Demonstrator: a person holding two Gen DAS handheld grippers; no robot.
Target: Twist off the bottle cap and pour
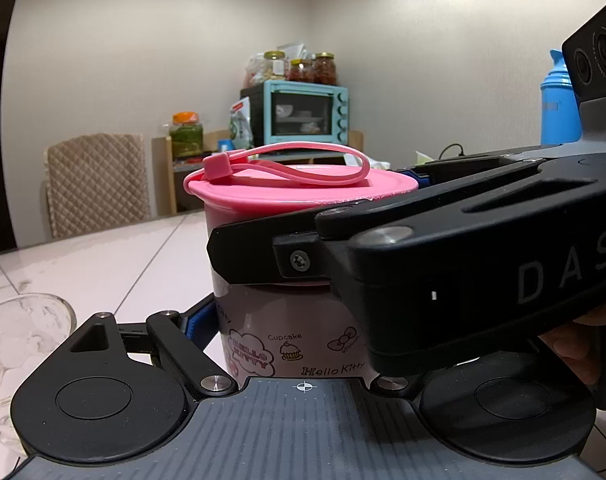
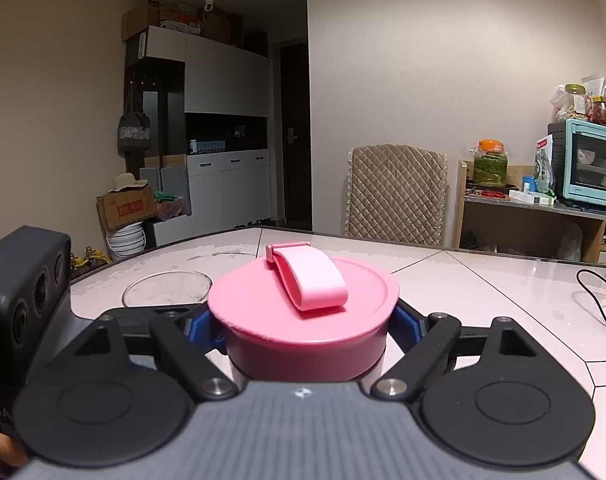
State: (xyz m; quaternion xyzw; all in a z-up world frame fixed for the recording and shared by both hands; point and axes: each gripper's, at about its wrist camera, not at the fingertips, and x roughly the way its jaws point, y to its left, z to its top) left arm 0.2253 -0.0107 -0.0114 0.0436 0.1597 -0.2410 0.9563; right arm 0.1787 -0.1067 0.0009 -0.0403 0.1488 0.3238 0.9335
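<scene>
Crowding the bottle (image 1: 291,332): right tool (image 2: 303,332), glass bowl (image 2: 167,290).

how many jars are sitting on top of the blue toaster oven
3 show: jars in a row atop the toaster oven, left, middle, right. Packets crowd beside them, so more may be hidden.

Right tool (image 2: 305,330) clamps the cap (image 2: 303,304); left tool (image 1: 291,320) grips the bottle (image 1: 287,320).

The bottle (image 1: 287,332) reads "Hello Kitty", "Cupcake", "Ribbon" — the right tongs (image 1: 263,256) show "DAS".
</scene>
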